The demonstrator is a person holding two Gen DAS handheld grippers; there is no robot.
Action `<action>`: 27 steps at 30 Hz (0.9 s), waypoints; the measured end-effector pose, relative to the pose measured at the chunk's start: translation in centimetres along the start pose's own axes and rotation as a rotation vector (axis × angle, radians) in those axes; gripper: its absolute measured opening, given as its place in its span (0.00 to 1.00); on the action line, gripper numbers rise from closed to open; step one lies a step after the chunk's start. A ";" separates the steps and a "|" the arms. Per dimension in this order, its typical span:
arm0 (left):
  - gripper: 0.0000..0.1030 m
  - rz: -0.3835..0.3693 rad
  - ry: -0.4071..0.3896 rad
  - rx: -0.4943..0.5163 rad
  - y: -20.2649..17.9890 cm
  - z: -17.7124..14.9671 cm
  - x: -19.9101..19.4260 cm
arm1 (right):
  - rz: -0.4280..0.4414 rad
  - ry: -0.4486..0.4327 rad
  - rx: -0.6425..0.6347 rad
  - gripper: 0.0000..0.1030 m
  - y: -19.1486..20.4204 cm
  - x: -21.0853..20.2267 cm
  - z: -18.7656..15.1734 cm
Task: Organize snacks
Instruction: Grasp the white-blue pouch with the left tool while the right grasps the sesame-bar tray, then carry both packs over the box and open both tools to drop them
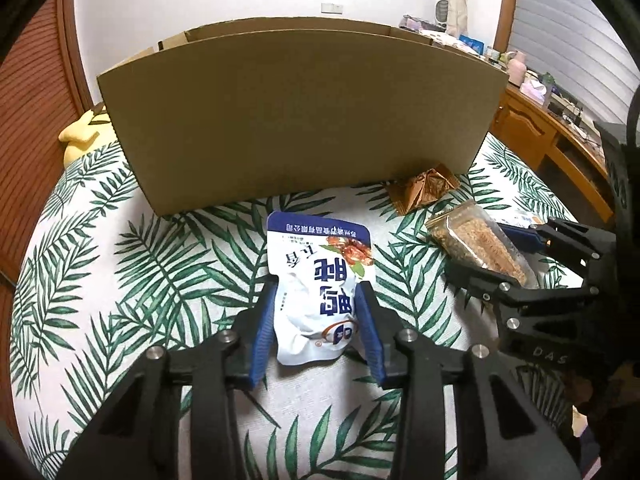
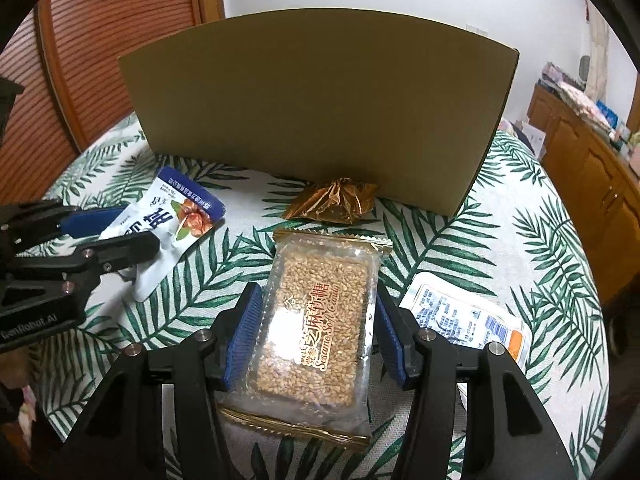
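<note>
- Both grippers we hold point down at the leaf-print cloth [image 1: 132, 256] in front of the cardboard box [image 1: 296, 120].
- Our right gripper [image 2: 316, 332] stands about half open around the sesame soft candy pack [image 2: 320, 320]; its blue pads flank the clear wrapper's two long sides. We cannot tell for sure whether they press on it. The pack's long axis runs away from us toward the box, its far sealed end pointing at the box wall, tilted slightly right.
- Our left gripper [image 1: 316, 332] is narrower, its blue pads [image 1: 262, 332] closed on the near part of the white and blue pouch [image 1: 320, 280], which crumples between them. The pouch's long axis also runs toward the box, its blue top edge at the far end; the print reads upside down from the left wrist view.
- A crumpled copper foil wrapper [image 2: 334, 200] lies against the foot of the box, just past the sesame pack.
- A white packet with blue print and an orange corner [image 2: 464, 320] lies on the cloth just right of our right gripper.
</note>
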State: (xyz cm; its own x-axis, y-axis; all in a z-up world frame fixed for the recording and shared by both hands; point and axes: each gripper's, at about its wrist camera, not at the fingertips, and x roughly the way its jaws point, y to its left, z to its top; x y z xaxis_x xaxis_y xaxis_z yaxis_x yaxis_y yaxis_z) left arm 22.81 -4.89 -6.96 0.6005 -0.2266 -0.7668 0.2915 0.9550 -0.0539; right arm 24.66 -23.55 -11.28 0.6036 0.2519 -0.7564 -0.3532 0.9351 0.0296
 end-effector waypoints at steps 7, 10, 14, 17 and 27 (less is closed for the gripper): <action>0.34 -0.007 -0.041 0.014 -0.6 -1.0 -0.8 | 0.008 -0.006 0.002 0.44 0.0 0.0 -0.1; 0.34 -0.022 -0.051 -0.002 -0.5 -1.6 -1.2 | 0.031 -0.008 -0.010 0.42 0.0 -0.3 0.0; 0.35 -0.024 -0.078 -0.028 0.1 -1.9 -2.1 | 0.033 -0.029 -0.046 0.41 0.8 -1.1 0.0; 0.35 -0.017 -0.097 -0.036 0.4 -1.8 -2.8 | 0.048 -0.051 -0.020 0.41 0.5 -2.1 -0.2; 0.35 -0.017 -0.165 -0.023 0.2 -0.3 -4.8 | 0.080 -0.130 -0.003 0.42 0.3 -5.9 0.8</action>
State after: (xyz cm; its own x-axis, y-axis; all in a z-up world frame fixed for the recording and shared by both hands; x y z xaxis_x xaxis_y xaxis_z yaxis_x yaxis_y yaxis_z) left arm 19.73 -3.52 -3.47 0.7105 -0.2698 -0.6500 0.2869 0.9544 -0.0825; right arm 21.50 -24.55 -6.28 0.6610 0.3564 -0.6604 -0.4063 0.9099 0.0843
